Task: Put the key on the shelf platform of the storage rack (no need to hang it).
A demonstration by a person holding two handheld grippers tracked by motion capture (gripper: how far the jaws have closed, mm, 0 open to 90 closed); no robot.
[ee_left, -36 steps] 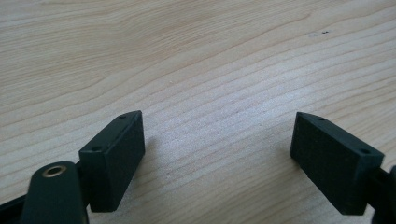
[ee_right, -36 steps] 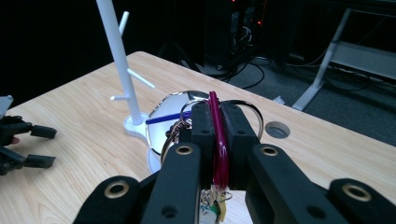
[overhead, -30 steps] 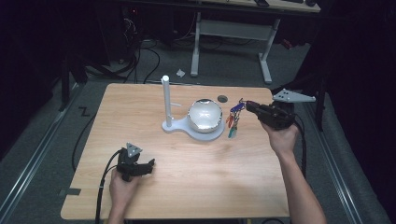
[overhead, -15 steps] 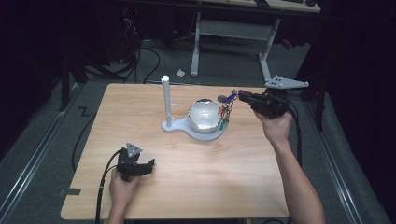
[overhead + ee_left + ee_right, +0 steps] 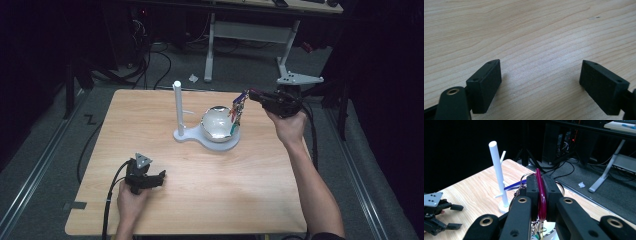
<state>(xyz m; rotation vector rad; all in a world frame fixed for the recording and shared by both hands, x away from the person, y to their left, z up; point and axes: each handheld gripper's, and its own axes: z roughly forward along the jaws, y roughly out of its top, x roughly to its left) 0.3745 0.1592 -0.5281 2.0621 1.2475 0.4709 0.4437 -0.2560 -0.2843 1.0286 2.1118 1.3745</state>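
Observation:
My right gripper (image 5: 251, 95) hangs above the table's far right, shut on a magenta carabiner (image 5: 540, 195) that stands upright between its jaws. A bunch of key rings and coloured tags (image 5: 235, 113) dangles from it, just over the right rim of a shiny round bowl (image 5: 215, 123). The bowl sits on a white stand whose tall post (image 5: 177, 104) rises at its left; the post (image 5: 498, 172) also stands ahead in the right gripper view. My left gripper (image 5: 158, 178) rests on the wooden table (image 5: 225, 200) near the front left, jaws wide apart over bare wood (image 5: 541, 82).
The left gripper (image 5: 456, 217) lies far off at the lower left of the right gripper view. Behind the table are a white-legged desk (image 5: 247, 30), cables on the floor and a small scrap of paper (image 5: 193, 78). Floor rails run along both sides.
My right gripper has risen and moved left and away with the key bunch, from beside the bowl to over its right rim. The left gripper has stayed put.

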